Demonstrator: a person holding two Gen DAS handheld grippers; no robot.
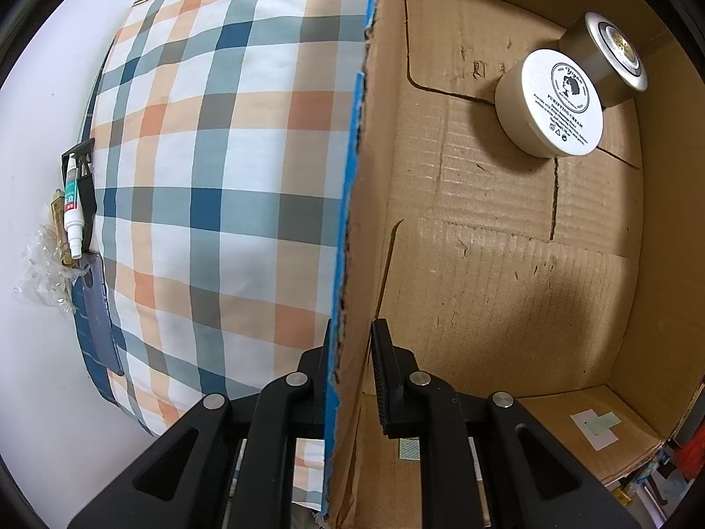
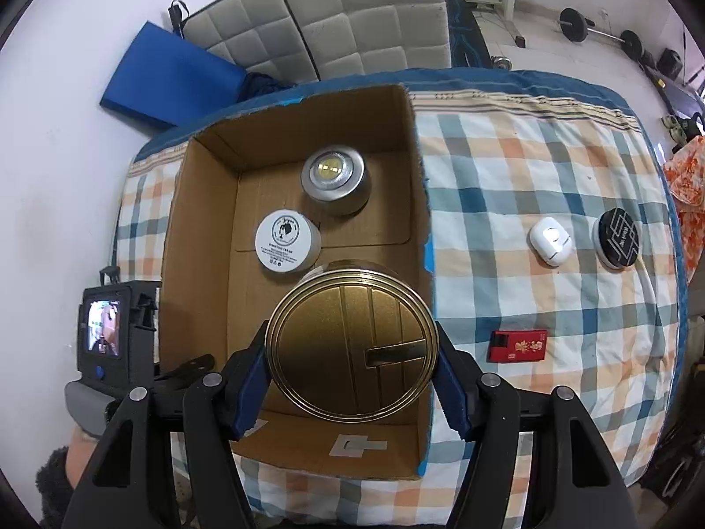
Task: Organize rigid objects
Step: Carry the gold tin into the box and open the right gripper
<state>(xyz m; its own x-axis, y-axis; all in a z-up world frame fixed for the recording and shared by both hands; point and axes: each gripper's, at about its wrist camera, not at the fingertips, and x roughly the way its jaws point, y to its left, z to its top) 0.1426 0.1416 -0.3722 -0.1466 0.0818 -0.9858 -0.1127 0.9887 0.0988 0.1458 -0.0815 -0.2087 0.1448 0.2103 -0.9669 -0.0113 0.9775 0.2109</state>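
Here the right gripper (image 2: 352,348) is clamped on a round gold tin (image 2: 351,344), its two blue-padded fingers (image 2: 251,388) pressing the tin's rim from either side, lid facing up toward the camera. The tin hangs over the open cardboard box (image 2: 207,242), above the near half of the box floor, and whether it touches that floor cannot be told from this view. Deeper inside the box sit a white cream jar (image 2: 287,241) and, beyond it toward the box's far wall, a silver round container (image 2: 333,174); the tin lies just on the near side of the jar, so the free floor for it is straight below, on the camera's side of the jar. Being round, the tin has no long axis to align; what seems to matter is lowering it without nudging the jar.

The left gripper (image 1: 352,374) straddles the box's blue-edged side wall (image 1: 352,203), one finger outside and one inside; a gap shows on the inside, so whether it truly pinches the wall cannot be told.

Outside the box, on the checked cloth (image 2: 506,291) beyond its right wall, wait a white case (image 2: 551,241), a black-lidded jar (image 2: 617,238) and a red packet (image 2: 517,345), all nearer the right gripper.
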